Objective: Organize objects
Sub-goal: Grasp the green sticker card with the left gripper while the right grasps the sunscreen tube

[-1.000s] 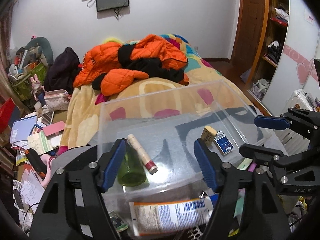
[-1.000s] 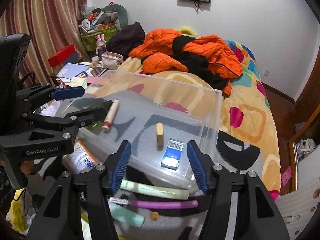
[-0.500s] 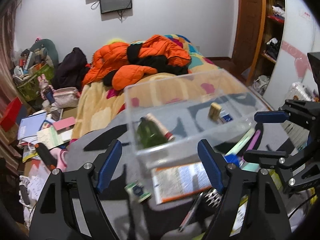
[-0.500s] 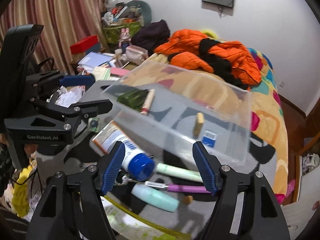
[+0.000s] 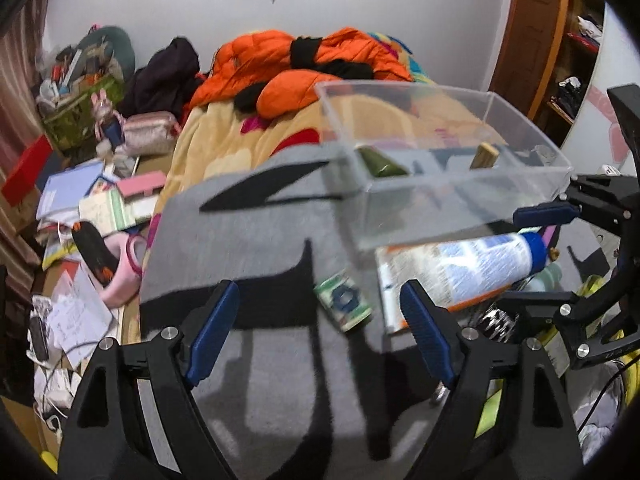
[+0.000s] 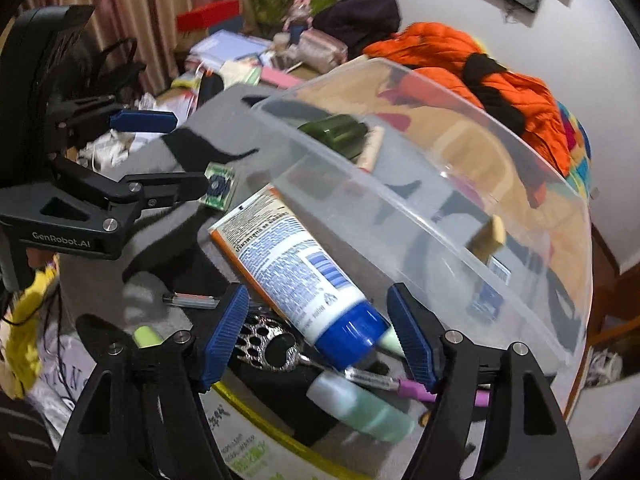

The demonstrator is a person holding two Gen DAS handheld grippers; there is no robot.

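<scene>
A clear plastic bin (image 5: 440, 200) (image 6: 420, 208) stands on the grey blanket and holds a green bottle (image 5: 378, 162) (image 6: 336, 130), a tan block (image 5: 485, 156) (image 6: 490, 236) and a blue card (image 6: 490, 296). In front of it lie a white tube with a blue cap (image 5: 460, 268) (image 6: 288, 256) and a small green packet (image 5: 342, 306) (image 6: 218, 188). My left gripper (image 5: 318, 292) (image 6: 176, 152) hangs over the blanket near the packet, its jaws opening and empty. My right gripper (image 6: 317, 294) (image 5: 536, 258) is open; the tube's cap lies between its fingers, unpressed.
Near the right gripper lie a mint-green bottle (image 6: 360, 404), a purple pen (image 6: 404, 386), a silver hair clip (image 6: 268, 346) and a red pen (image 6: 192, 300). An orange jacket (image 5: 320, 60) sits on the bed behind. Books and papers (image 5: 92, 204) crowd the left side.
Both grippers drew back from the bin and sank toward the blanket. Both jaws widened. The tube's cap now sits between the right fingers; the left gripper faces the green packet.
</scene>
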